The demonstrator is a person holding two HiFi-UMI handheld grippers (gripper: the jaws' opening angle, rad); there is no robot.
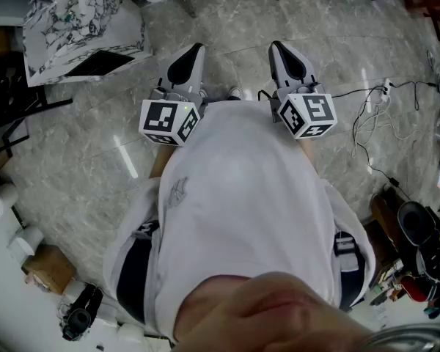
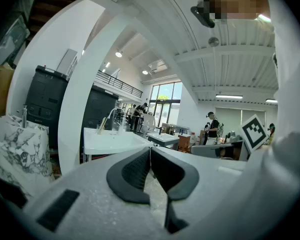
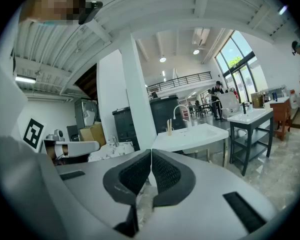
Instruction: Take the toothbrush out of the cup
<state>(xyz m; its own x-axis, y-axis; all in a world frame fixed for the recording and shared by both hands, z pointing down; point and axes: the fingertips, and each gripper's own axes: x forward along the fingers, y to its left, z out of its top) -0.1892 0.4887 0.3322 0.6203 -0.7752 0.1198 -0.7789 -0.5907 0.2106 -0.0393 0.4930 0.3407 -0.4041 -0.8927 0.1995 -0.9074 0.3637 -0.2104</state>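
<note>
The left hand-held gripper (image 2: 150, 152) is pressed together with nothing in it. The right hand-held gripper (image 3: 151, 154) is pressed together too, and it is empty as well. The person holds both close to the belly, over the shiny floor (image 1: 227, 20).

The cup (image 3: 169, 130) is far off. It stands on a white sink surface (image 3: 205, 134), next to a bent tap (image 3: 182, 111). Thin sticks poke up out of the cup. One is probably the toothbrush (image 3: 169, 124), but it is too small to be sure. Neither gripper is anywhere near it.

What could go wrong? The person has to walk over first. There are loose wires (image 1: 367, 116) on the floor to the right, and a foot could catch on them. The jaws are closed, so a gripper must spread before it gets to the cup. If it arrives closed, it could bump the cup and tip it over. The toothbrush is thin, so a bad pinch could let it slip out. Pulling it sideways and not straight up could drag the cup along.
</note>
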